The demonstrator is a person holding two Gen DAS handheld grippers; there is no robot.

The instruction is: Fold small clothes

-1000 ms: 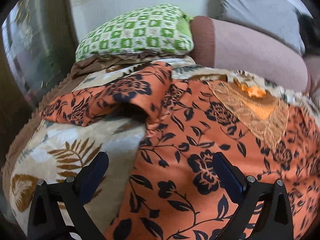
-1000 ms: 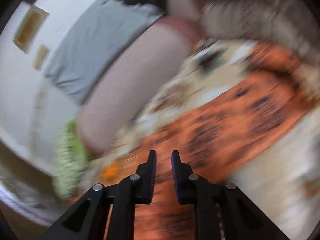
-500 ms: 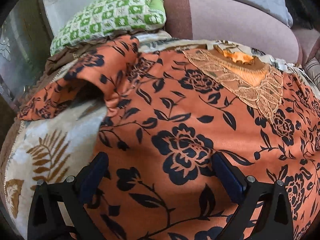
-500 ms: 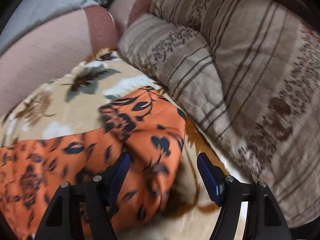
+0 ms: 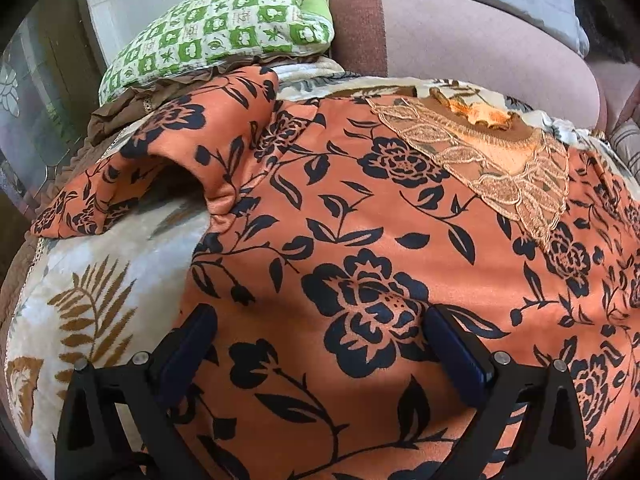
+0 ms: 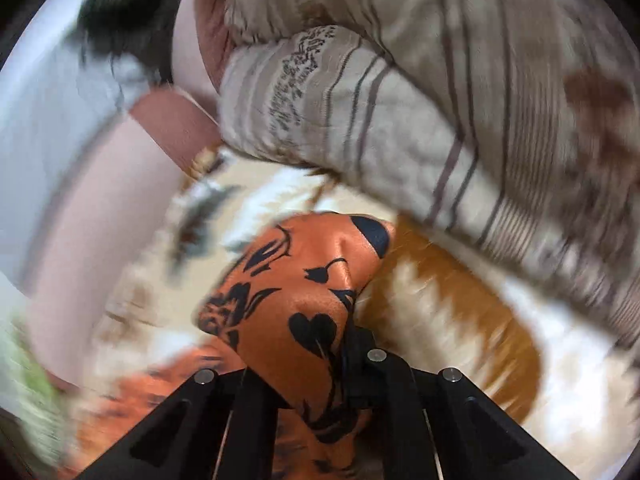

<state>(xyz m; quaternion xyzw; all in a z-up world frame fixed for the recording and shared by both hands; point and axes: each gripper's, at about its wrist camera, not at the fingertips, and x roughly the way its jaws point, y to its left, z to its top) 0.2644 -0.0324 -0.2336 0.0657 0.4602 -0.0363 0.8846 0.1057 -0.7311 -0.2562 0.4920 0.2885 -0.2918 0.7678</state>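
One orange garment with a black flower print and a lace collar, one green-and-white checked pillow, one beige striped quilted cushion, one cream leaf-patterned blanket, and two black two-finger grippers, left and right

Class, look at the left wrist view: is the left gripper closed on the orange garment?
No, the left gripper stands open, its fingers spread wide above the flat orange garment.

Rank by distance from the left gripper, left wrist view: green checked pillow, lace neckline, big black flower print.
From the left gripper:
1. Big black flower print, between the open fingers, on the orange floral top.
2. Lace neckline, upper right.
3. Green checked pillow, far upper left, behind the sleeve.
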